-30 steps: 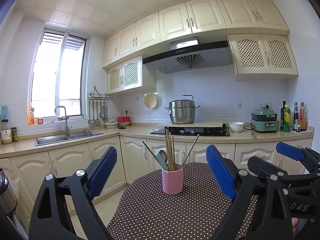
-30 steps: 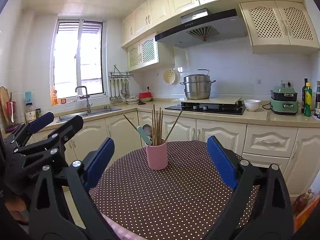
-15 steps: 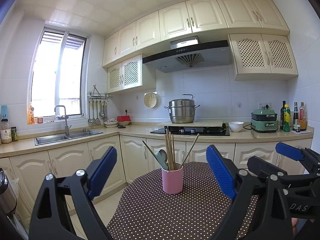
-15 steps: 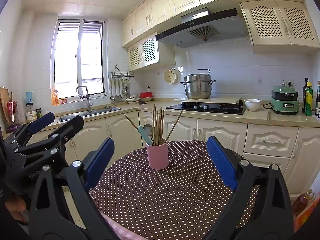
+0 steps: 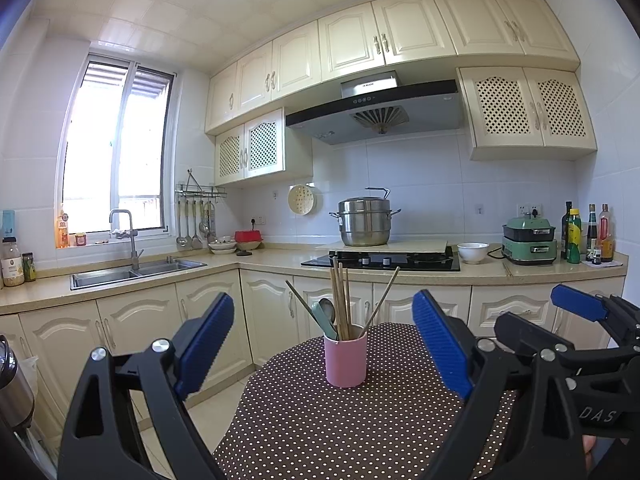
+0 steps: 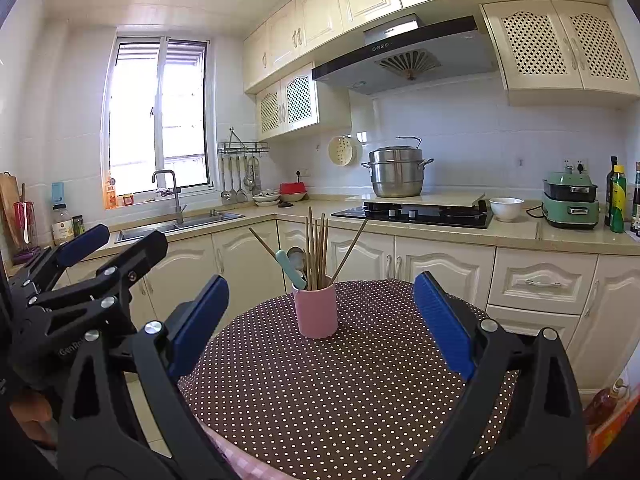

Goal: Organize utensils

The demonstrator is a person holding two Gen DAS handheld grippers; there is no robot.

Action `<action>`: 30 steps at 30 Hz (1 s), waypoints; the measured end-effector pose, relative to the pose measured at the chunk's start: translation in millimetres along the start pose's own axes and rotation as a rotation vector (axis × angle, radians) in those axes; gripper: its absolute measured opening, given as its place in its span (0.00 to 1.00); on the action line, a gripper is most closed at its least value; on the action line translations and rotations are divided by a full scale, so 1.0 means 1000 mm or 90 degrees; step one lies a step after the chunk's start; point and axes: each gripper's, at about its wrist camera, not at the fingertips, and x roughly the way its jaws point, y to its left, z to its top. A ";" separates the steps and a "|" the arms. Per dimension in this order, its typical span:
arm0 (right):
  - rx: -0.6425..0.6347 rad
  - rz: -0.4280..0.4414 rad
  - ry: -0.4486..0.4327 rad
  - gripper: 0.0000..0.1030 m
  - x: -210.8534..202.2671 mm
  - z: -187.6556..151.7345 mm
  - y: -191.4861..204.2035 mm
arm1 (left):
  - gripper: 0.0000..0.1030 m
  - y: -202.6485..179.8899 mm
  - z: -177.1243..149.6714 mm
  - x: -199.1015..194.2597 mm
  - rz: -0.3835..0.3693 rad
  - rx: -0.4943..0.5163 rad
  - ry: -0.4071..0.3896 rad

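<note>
Status: the utensils appear gathered in one container, and nothing lies loose on the visible tabletop.

1. Holder. A pink cup (image 5: 345,360) stands upright on the round tabletop (image 5: 320,432), which is covered with a brown polka-dot cloth. The cup sits toward the far side of the tabletop, roughly centred between the two views.

2. Contents. The cup holds a bundle of wooden chopsticks (image 5: 340,300), most upright, with two single sticks leaning outward left and right. A teal-handled utensil (image 5: 323,320) and a metal spoon (image 5: 328,307) lean to the left inside the cup (the spoon bowl points up; the teal item's working end is hidden in the cup).

3. Left tongs (image 5: 324,344). Spread wide, holding nothing, hanging above the near part of the tabletop, well apart from the cup.

4. Right tongs (image 6: 320,320). Likewise spread wide and empty, short of the cup, beside the left tongs.

5. Assessment. By this evidence the collecting step looks complete. What may remain is tidying the splayed sticks, or sorting chopsticks from spoons (no second holder is visible). Areas of the tabletop behind the tongs are hidden, so stray items there cannot be ruled out.
</note>
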 end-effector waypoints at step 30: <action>0.000 0.000 0.007 0.90 0.001 -0.003 -0.001 | 0.86 -0.001 -0.002 0.001 0.000 0.003 0.005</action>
